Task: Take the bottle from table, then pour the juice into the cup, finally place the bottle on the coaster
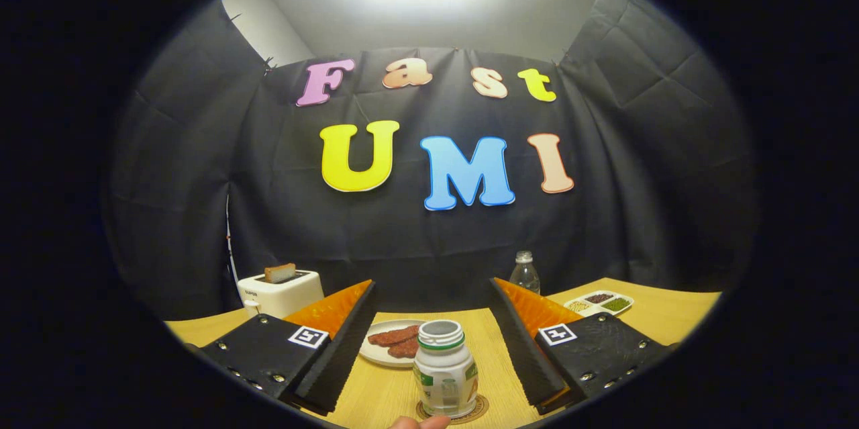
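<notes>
A small white bottle (444,370) with a green band under its open neck stands upright on a round cork coaster (479,409) on the wooden table. It sits between my two fingers, nearer their bases than their tips, and neither finger touches it. My gripper (433,287) is open, with wide gaps on both sides of the bottle. A fingertip of a person's hand (419,423) shows just in front of the coaster.
Beyond the bottle lies a white plate (376,352) with reddish meat slices. A white toaster (279,293) holding a slice of bread stands back left. A clear plastic bottle (524,273) and a white divided dish (599,303) of grains stand back right.
</notes>
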Available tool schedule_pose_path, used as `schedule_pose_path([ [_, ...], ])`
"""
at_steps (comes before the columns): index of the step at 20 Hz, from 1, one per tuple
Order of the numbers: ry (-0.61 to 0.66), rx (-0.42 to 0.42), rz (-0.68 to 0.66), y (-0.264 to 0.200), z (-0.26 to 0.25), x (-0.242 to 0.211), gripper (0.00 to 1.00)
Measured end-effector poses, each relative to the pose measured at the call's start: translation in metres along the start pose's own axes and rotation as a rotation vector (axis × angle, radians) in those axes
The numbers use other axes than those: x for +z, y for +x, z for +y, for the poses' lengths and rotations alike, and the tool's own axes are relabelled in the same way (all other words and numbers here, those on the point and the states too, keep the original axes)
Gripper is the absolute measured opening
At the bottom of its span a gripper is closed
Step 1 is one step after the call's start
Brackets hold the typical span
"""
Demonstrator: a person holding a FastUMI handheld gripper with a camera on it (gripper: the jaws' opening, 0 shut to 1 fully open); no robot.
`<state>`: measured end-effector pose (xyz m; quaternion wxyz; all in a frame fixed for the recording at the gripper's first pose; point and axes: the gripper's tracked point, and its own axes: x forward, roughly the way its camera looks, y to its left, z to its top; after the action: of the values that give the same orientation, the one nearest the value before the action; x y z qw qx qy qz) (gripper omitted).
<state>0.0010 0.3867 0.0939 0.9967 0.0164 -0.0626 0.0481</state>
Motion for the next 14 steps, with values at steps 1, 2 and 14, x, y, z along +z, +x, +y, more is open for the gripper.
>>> schedule_pose_path([
  [1, -0.009, 0.004, -0.004, -0.002, 0.001, 0.007, 0.98],
  [2, -0.015, 0.009, -0.011, -0.005, 0.004, 0.014, 0.98],
  [14, -0.149, 0.054, -0.026, -0.082, -0.08, 0.056, 0.95],
])
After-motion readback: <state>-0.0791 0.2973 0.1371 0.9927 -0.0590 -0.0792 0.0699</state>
